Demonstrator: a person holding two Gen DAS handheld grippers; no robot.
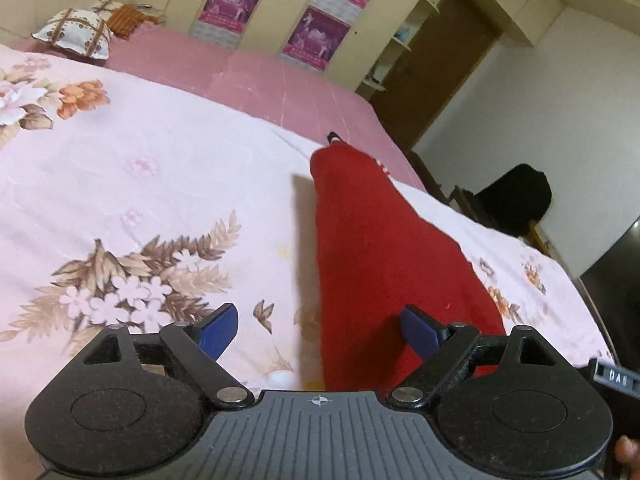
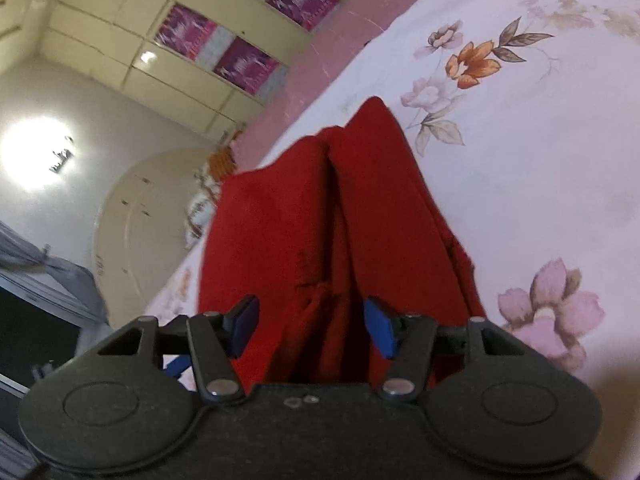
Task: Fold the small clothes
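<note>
A red garment (image 1: pixel 372 248) lies in a long folded strip on the floral bed sheet (image 1: pixel 120 168). My left gripper (image 1: pixel 320 336) is open wide at the garment's near end. Its right blue pad (image 1: pixel 422 332) is over the red cloth and its left pad (image 1: pixel 218 334) is over the sheet; neither presses on it. In the right wrist view the same garment (image 2: pixel 288 216) shows a crease down its middle. My right gripper (image 2: pixel 312 326) stands open with red cloth between its pads, and a gap shows on each side of the cloth.
Pillows (image 1: pixel 74 32) lie at the far end of the bed on a pink cover (image 1: pixel 248 76). A cream wardrobe with purple posters (image 1: pixel 316 34) stands behind. The bed's right edge drops toward a dark bundle on a chair (image 1: pixel 516 200) and a brown door (image 1: pixel 440 68).
</note>
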